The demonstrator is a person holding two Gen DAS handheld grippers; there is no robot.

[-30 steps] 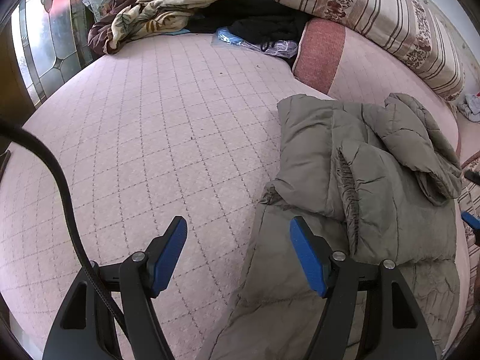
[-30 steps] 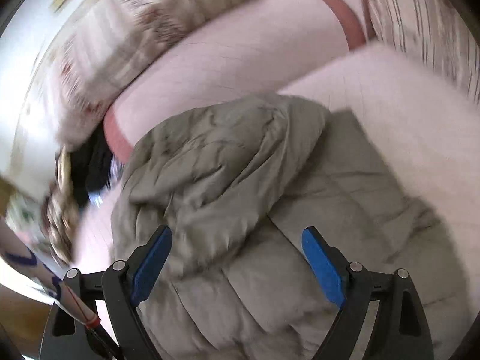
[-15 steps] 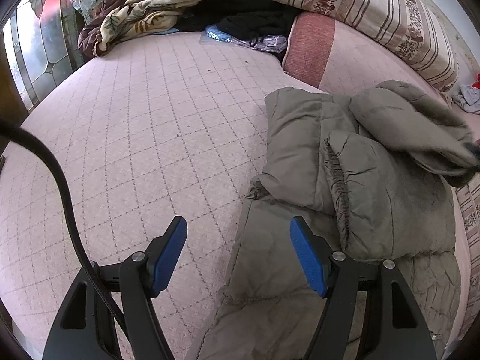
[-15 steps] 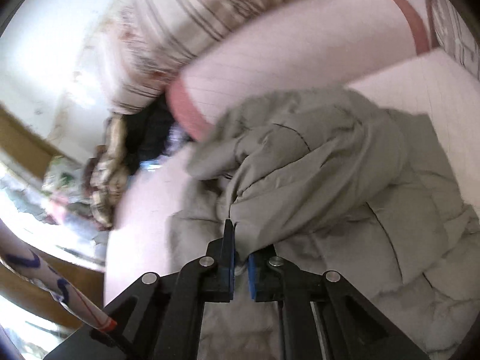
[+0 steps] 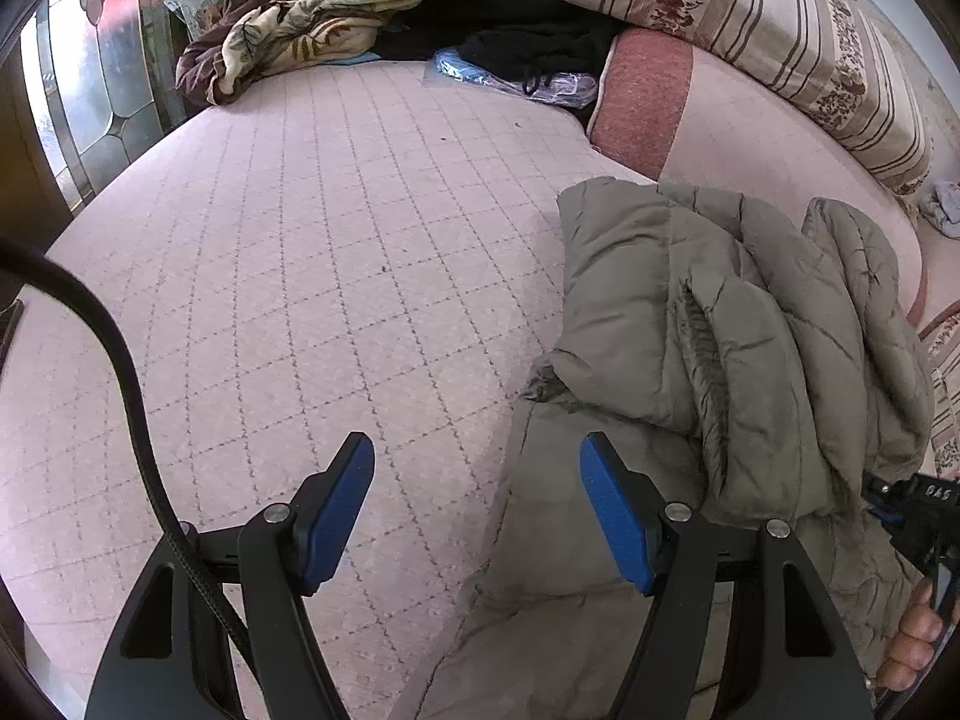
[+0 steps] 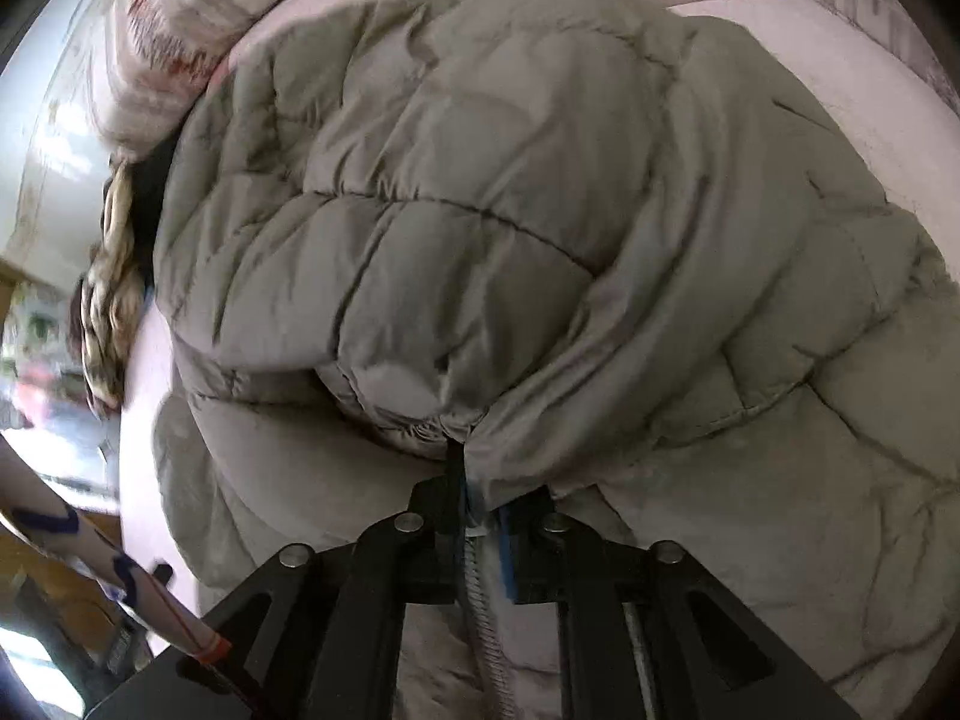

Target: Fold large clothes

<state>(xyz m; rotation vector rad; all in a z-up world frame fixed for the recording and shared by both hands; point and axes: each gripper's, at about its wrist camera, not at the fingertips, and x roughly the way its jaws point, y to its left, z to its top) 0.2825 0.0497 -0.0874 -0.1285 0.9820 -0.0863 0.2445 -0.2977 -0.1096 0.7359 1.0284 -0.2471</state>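
An olive-grey puffer jacket lies on the right half of a pink quilted bed. My left gripper hovers open over the jacket's left edge, nothing between its blue pads. At the right edge of the left wrist view my right gripper holds the end of a sleeve folded over the jacket's body. In the right wrist view the right gripper has its jaws opening slightly, with the sleeve's cuff fabric still pinched between the pads. The jacket fills that view.
A striped bolster pillow and a pink-red cushion line the bed's far side. A patterned blanket, black clothes and a plastic bag are heaped at the far end. A stained-glass panel stands left. A hand shows lower right.
My right gripper went from wide open to shut on the sleeve, then carried it across the jacket and down toward the near side. The left gripper stayed where it was, open.
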